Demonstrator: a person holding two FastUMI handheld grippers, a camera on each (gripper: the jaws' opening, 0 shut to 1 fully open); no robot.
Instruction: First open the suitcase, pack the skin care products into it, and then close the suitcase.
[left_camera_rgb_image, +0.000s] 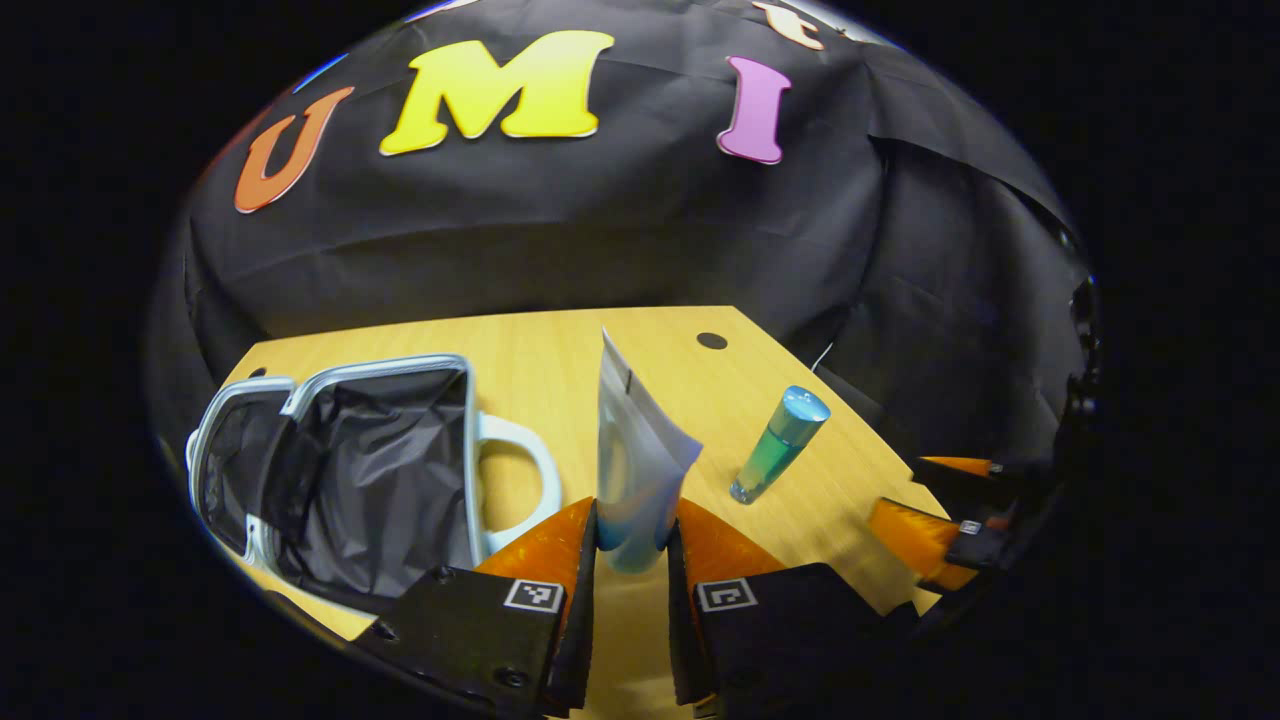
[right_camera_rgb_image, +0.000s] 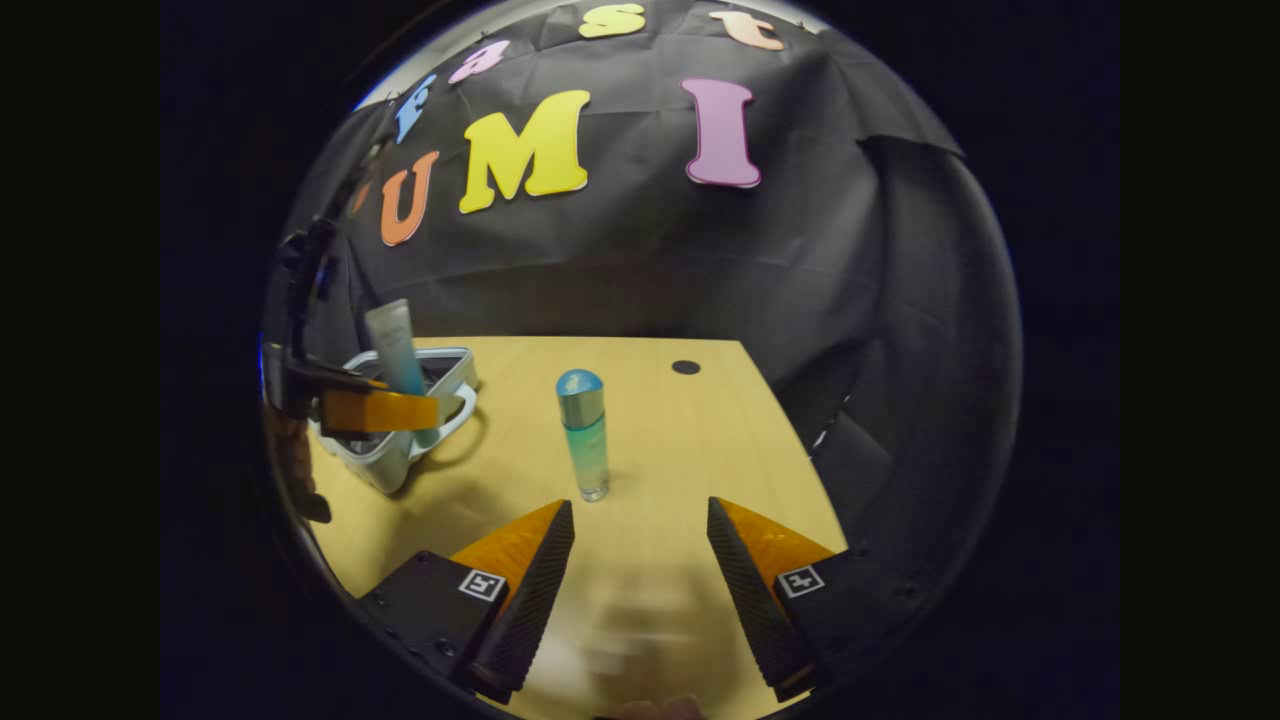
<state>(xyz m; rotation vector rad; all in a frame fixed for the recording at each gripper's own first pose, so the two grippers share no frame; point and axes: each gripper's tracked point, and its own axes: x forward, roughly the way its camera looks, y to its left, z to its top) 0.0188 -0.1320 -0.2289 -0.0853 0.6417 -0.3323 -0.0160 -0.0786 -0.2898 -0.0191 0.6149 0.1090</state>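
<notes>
A small pale suitcase (left_camera_rgb_image: 340, 470) lies open on the wooden table (left_camera_rgb_image: 560, 370), its dark lining showing and its handle toward me. My left gripper (left_camera_rgb_image: 632, 545) is shut on a whitish tube (left_camera_rgb_image: 635, 460) held upright above the table, right of the case. In the right gripper view the same tube (right_camera_rgb_image: 395, 350) hangs over the suitcase (right_camera_rgb_image: 400, 440) in the left gripper (right_camera_rgb_image: 385, 410). A green bottle with a blue cap (left_camera_rgb_image: 780, 445) stands on the table to the right. My right gripper (right_camera_rgb_image: 640, 530) is open, just in front of that bottle (right_camera_rgb_image: 583, 435).
A round dark hole (left_camera_rgb_image: 711, 341) sits in the tabletop near its far edge. The black cloth wall stands close behind the table. The table's right edge (right_camera_rgb_image: 790, 440) drops off beside the bottle.
</notes>
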